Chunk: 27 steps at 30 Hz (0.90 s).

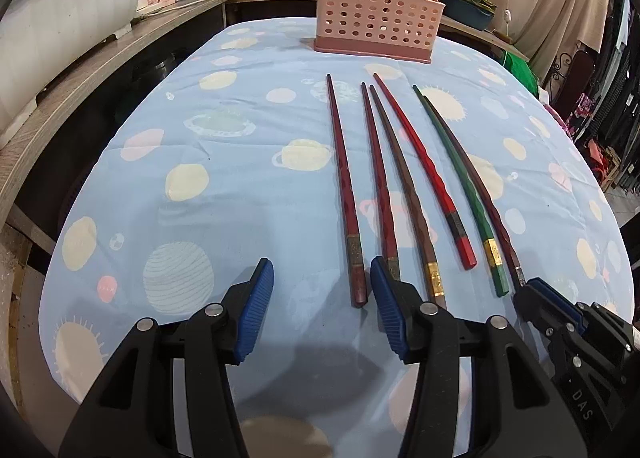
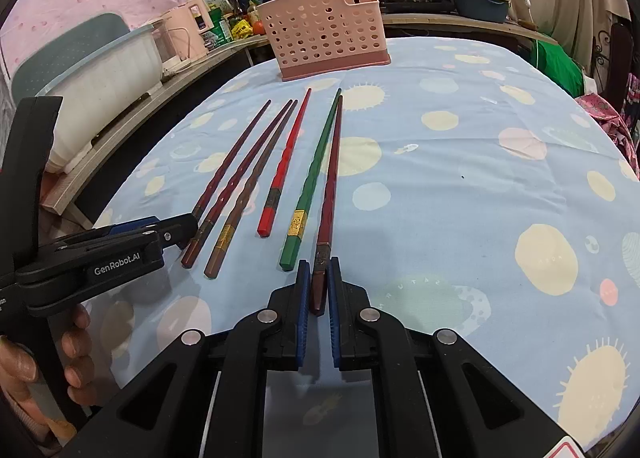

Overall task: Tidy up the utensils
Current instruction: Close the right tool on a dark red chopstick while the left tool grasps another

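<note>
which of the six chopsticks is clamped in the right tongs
The dark maroon chopstick at the far right of the row, beside the green chopstick. The right tongs are shut on its thick end; the others lie free.

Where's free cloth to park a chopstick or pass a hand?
Free: the tablecloth right of the dark chopstick held in the right gripper, out to the edge; also left of the leftmost chopstick, beside the open left gripper. Crowded: the six-chopstick row in front of the pink holder.
</note>
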Each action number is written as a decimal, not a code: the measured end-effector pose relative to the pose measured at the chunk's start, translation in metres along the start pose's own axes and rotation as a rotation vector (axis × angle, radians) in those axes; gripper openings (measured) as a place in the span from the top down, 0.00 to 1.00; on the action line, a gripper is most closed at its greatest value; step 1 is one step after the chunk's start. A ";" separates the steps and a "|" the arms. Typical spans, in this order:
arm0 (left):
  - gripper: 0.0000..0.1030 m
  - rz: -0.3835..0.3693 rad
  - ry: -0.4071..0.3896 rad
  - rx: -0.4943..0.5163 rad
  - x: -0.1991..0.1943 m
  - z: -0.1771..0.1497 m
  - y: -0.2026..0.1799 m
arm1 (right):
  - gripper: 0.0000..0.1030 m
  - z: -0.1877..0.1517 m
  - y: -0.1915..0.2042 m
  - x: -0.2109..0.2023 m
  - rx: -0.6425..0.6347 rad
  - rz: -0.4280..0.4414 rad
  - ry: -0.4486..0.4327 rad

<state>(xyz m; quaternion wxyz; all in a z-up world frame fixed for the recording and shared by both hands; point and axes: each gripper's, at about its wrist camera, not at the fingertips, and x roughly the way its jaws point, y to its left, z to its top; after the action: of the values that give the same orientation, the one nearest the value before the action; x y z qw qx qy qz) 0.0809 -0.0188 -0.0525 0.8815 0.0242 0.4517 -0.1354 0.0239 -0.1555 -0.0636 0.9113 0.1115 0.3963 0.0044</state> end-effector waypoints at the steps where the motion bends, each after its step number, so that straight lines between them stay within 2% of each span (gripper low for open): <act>1: 0.54 0.004 -0.001 0.001 0.001 0.001 -0.001 | 0.93 0.000 0.000 0.000 0.000 0.000 0.000; 4: 0.60 0.009 -0.004 0.008 0.002 0.001 -0.002 | 0.93 0.000 0.001 0.000 -0.003 -0.001 -0.002; 9: 0.81 -0.009 -0.001 0.017 0.001 0.002 -0.003 | 0.93 0.000 0.002 0.000 -0.010 -0.003 -0.006; 12: 0.90 -0.012 0.002 0.018 0.002 0.003 -0.003 | 0.93 0.000 0.002 0.000 -0.008 0.000 -0.005; 18: 0.93 -0.030 0.009 0.006 0.002 0.003 0.000 | 0.92 0.000 0.002 0.000 -0.003 0.004 0.000; 27: 0.93 0.004 0.002 0.010 -0.007 0.004 0.006 | 0.93 0.006 -0.007 -0.009 0.025 -0.001 0.002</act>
<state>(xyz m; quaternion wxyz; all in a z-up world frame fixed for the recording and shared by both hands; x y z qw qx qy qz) 0.0821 -0.0121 -0.0447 0.8812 0.0298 0.4519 -0.1359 0.0217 -0.1643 -0.0552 0.9095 0.1229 0.3971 -0.0009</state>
